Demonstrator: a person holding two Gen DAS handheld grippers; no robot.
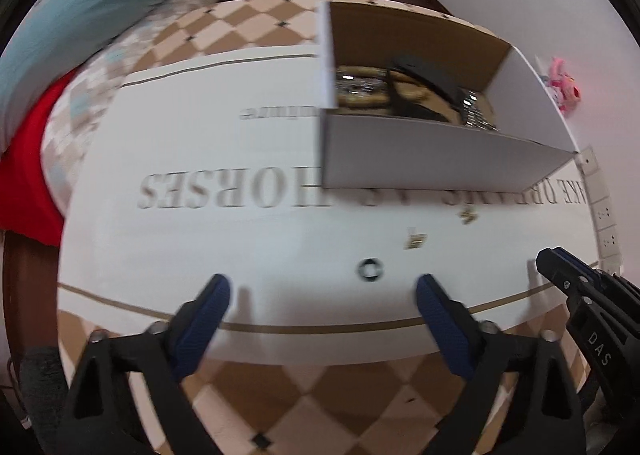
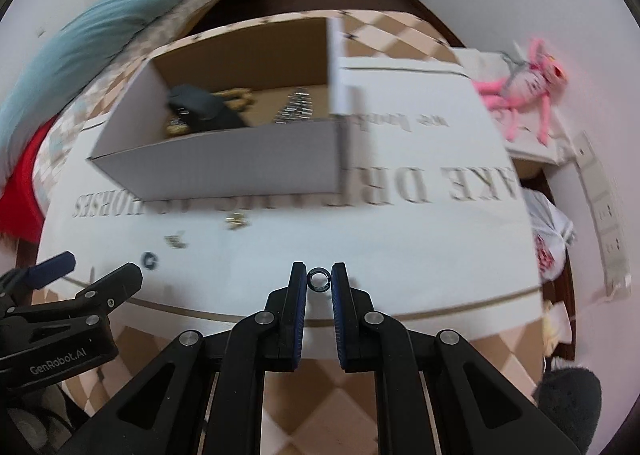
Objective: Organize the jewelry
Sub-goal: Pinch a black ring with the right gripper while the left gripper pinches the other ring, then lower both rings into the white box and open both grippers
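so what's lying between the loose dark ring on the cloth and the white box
Two small gold pieces, one nearer the ring and one nearer the box. The left wrist view shows it best.

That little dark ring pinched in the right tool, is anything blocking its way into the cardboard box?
Only the box's own near wall: the ring, held by the right tool, must rise over it. The mat between them looks bare; two small gold pieces lie off left.
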